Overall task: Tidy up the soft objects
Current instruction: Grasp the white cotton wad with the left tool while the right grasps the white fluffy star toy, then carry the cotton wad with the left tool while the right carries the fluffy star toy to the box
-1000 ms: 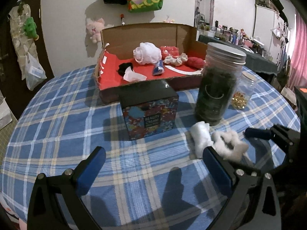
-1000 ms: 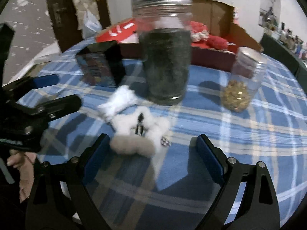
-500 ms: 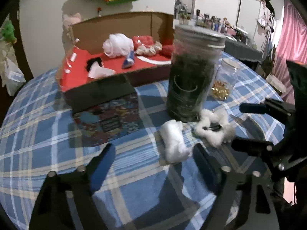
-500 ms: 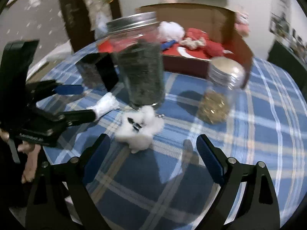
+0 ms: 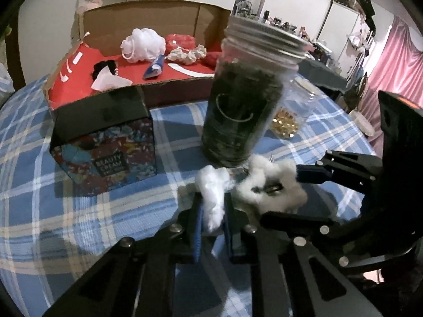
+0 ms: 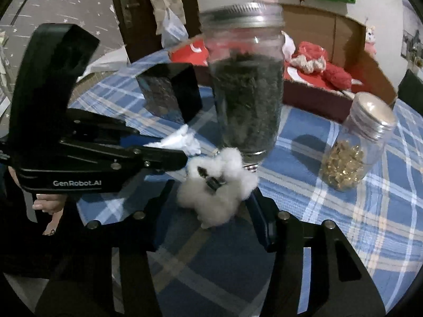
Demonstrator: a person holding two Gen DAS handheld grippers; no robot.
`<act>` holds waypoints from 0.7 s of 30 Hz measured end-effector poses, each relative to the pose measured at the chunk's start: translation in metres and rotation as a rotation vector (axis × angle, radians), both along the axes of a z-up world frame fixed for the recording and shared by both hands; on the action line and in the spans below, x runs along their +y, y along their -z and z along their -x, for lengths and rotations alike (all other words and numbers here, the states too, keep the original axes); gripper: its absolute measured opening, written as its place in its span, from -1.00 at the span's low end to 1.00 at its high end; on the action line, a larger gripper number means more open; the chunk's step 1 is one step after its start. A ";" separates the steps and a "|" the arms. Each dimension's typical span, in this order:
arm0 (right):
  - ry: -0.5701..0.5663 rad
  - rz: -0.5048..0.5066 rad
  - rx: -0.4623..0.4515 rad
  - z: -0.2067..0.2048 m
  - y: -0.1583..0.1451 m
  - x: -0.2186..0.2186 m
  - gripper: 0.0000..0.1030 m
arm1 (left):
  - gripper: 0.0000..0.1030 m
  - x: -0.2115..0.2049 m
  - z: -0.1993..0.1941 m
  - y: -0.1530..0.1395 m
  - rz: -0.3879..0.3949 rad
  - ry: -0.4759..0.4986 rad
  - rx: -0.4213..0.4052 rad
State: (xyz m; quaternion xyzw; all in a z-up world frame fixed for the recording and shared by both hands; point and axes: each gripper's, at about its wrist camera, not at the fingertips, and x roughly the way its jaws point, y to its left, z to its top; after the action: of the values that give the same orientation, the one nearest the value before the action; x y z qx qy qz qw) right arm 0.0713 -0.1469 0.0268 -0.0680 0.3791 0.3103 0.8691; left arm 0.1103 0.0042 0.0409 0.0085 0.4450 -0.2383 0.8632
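A: In the left wrist view, the left gripper [image 5: 212, 208] has just been closing, and its jaws are now clenching the wad [image 5: 214, 192], a white cottony roll lying on the cloth [image 5: 79, 211] just in front of the dark jar [image 5: 238, 100].

B: Is it gripping well?

A: I'd judge so: the pads are pinching the near half while the far end is bulging out free. The wad is compressing easily, so a straight lift before heading toward the box [image 5: 137, 52] should keep it from slipping or brushing the jar.

B: And its neighbour?

A: The puff [image 5: 272, 185] is lying just beside it, fluffy and lobed, with a small dark metal clip at its middle. The right gripper's fingers [image 5: 314, 171] are bracketing it from the side.

B: What is the right wrist view giving?

A: The right gripper [image 6: 211, 200] has just been closing too. The puff [image 6: 216, 185] is sitting between the jaws with the right pad touching its edge; the left pad is hidden behind fluff, so I can't tell whether the squeeze is firm. It should go on closing around the middle, not the loose fringe.

B: Anything near?

A: The jar [image 6: 246, 92] is standing right behind, glass, smooth and rigid, with a ribbed metal lid, and the small jar [image 6: 354, 145] of golden beads stands well to the right. Both could tip if bumped.
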 end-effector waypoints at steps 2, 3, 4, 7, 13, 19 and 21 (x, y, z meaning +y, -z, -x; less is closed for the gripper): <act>0.000 -0.013 -0.016 0.007 -0.005 0.000 -0.03 | -0.72 0.000 0.004 -0.004 0.002 -0.001 -0.011; 0.003 -0.022 -0.019 0.009 -0.008 -0.001 -0.03 | -0.72 0.000 0.006 -0.006 0.005 0.000 -0.017; 0.010 -0.023 -0.028 0.011 -0.010 0.000 -0.03 | -0.72 0.001 0.008 -0.008 0.011 -0.001 -0.023; 0.023 -0.033 -0.036 0.014 -0.015 -0.001 -0.03 | -0.72 0.002 0.010 -0.012 0.015 -0.003 -0.035; 0.065 -0.032 -0.044 0.015 -0.020 -0.010 -0.03 | -0.72 0.006 0.013 -0.025 0.017 -0.013 -0.059; 0.110 -0.022 -0.075 0.017 -0.033 -0.026 -0.02 | -0.72 0.013 0.012 -0.040 0.001 -0.038 -0.093; 0.130 -0.022 -0.085 0.017 -0.037 -0.033 -0.03 | -0.72 0.017 0.012 -0.043 0.000 -0.050 -0.102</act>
State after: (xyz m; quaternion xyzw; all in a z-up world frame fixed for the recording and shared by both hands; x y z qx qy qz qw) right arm 0.0544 -0.1801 0.0633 -0.0467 0.3422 0.2543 0.9033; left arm 0.0987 0.0213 0.0839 0.0096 0.4004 -0.2160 0.8905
